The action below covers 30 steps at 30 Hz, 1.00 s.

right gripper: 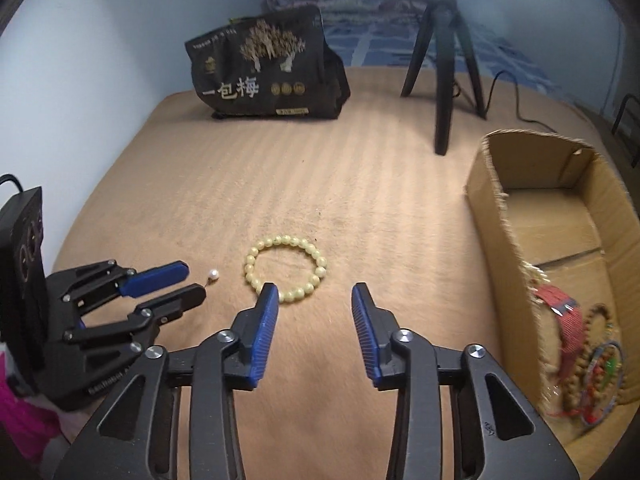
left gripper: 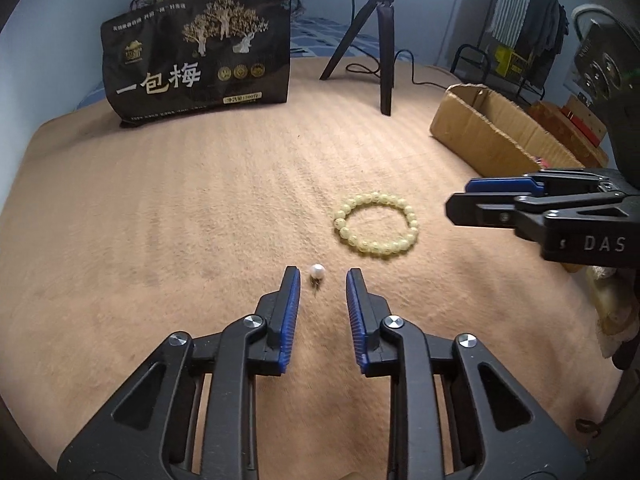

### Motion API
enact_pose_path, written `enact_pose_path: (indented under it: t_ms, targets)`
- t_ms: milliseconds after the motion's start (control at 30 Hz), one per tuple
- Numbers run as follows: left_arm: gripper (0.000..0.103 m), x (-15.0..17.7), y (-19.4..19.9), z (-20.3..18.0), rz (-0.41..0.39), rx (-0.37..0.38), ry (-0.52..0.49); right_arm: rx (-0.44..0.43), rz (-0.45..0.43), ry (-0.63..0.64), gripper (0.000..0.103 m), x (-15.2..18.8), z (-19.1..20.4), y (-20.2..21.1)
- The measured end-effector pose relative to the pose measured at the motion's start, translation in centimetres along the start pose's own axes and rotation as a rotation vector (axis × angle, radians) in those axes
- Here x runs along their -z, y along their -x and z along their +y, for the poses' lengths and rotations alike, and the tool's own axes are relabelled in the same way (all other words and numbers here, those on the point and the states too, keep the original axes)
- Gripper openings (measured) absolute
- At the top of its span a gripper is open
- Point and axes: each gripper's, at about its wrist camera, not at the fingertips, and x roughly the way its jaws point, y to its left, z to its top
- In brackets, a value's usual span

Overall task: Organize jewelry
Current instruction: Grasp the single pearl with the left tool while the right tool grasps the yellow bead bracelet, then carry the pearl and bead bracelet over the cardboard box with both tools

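A white pearl earring [left gripper: 317, 271] lies on the tan blanket just ahead of my open left gripper [left gripper: 322, 276], between its fingertips. It also shows in the right wrist view [right gripper: 213, 275], in front of the left gripper [right gripper: 194, 282]. A pale yellow bead bracelet [left gripper: 376, 224] lies flat to the right of the pearl. My right gripper [right gripper: 316, 294] is open and empty, its left fingertip just over the near edge of the bracelet [right gripper: 286, 268]. In the left wrist view the right gripper [left gripper: 460, 196] hovers right of the bracelet.
An open cardboard box [right gripper: 500, 216] at the right holds several bracelets [right gripper: 588, 356]. A black printed bag [left gripper: 196, 56] stands at the back. A black tripod [left gripper: 380, 44] with a cable stands behind the middle. The tan blanket [left gripper: 200, 200] covers the surface.
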Motion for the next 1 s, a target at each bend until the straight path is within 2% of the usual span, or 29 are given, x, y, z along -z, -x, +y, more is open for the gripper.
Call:
enact_pose_path:
  t_ms: [267, 433, 567, 633, 1000]
  targets:
    - [0.017, -0.2, -1.8, 0.3, 0.008, 0.008, -0.008, 0.005, 0.035, 0.006, 0.034, -1.0, 0.5, -3.8]
    - [0.014, -0.3, -2.2, 0.4, 0.006, 0.011, -0.009, 0.043, 0.057, 0.025, 0.028, -1.3, 0.8, -5.6]
    - [0.008, -0.3, -2.4, 0.3, 0.002, 0.007, -0.01, 0.058, 0.057, 0.023, 0.021, -1.7, 0.7, -6.1]
    - [0.007, -0.2, -2.4, 0.2, -0.002, 0.003, -0.014, 0.071, 0.056, 0.025, 0.01, -1.7, 0.6, -6.2]
    - [0.007, 0.0, -1.0, -0.4, -0.02, -0.018, -0.031, 0.065, 0.02, 0.01, 0.006, -1.7, 0.6, -4.6]
